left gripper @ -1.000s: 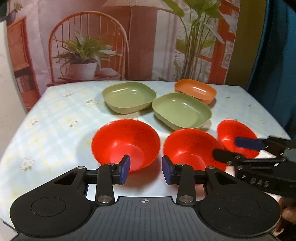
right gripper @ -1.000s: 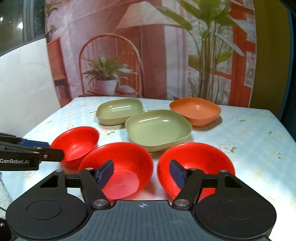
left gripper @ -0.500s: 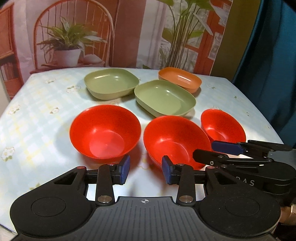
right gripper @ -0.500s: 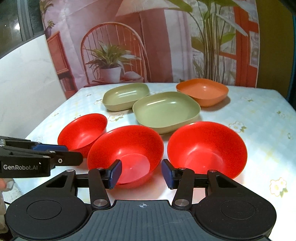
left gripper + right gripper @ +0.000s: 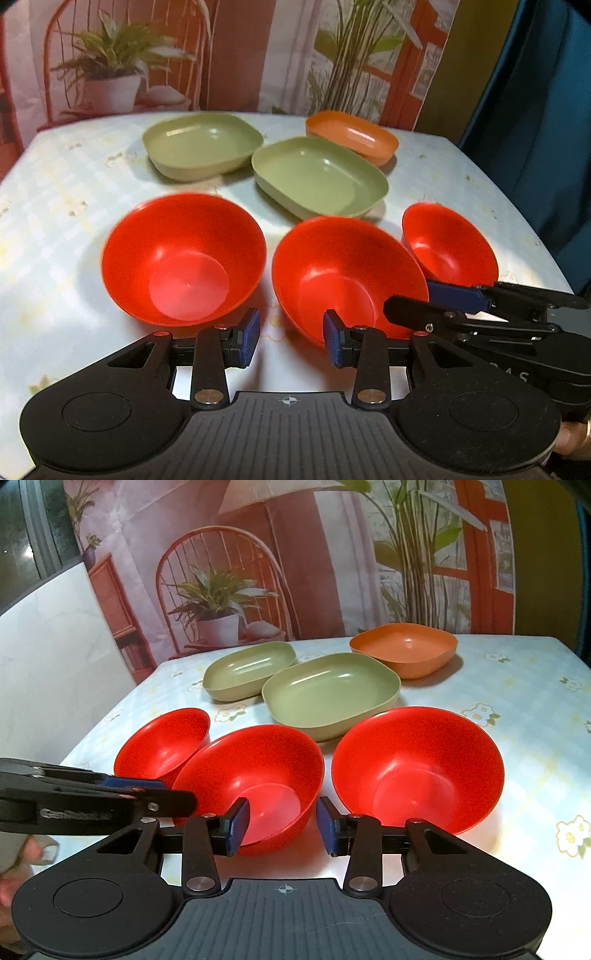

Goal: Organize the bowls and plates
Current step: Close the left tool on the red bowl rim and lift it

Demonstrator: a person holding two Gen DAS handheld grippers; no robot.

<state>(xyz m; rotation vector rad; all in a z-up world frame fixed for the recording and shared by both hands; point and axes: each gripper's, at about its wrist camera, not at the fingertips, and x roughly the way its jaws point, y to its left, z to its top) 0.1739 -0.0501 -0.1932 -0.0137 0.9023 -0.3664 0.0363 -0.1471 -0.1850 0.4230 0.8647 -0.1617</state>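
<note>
Since the earlier frames, my left gripper (image 5: 290, 341) has tipped downward and crept closer to the bowls, its gap unchanged, while the jaws of my right gripper (image 5: 282, 827) have just been closing from a wide spread to a moderate gap. Neither holds anything: the left gripper's jaws stand partly open over bare bench (image 5: 55, 229), between the left bowl (image 5: 183, 258) and the middle bowl (image 5: 349, 275); the right gripper's left pad sits in front of the middle bowl (image 5: 248, 783), with no clear contact. Just ahead of both grippers lie three red bowls in a row, the small bowl (image 5: 448, 245) at the far right of the left view. Beyond them sit two green plates (image 5: 202, 144) (image 5: 320, 176) and an orange plate (image 5: 351, 136), all apart or merely edge to edge. I judge the task barely begun: nothing is stacked. Remaining work, as I read it, is nesting the bowls and piling the plates, starting with a rim grasp.
</note>
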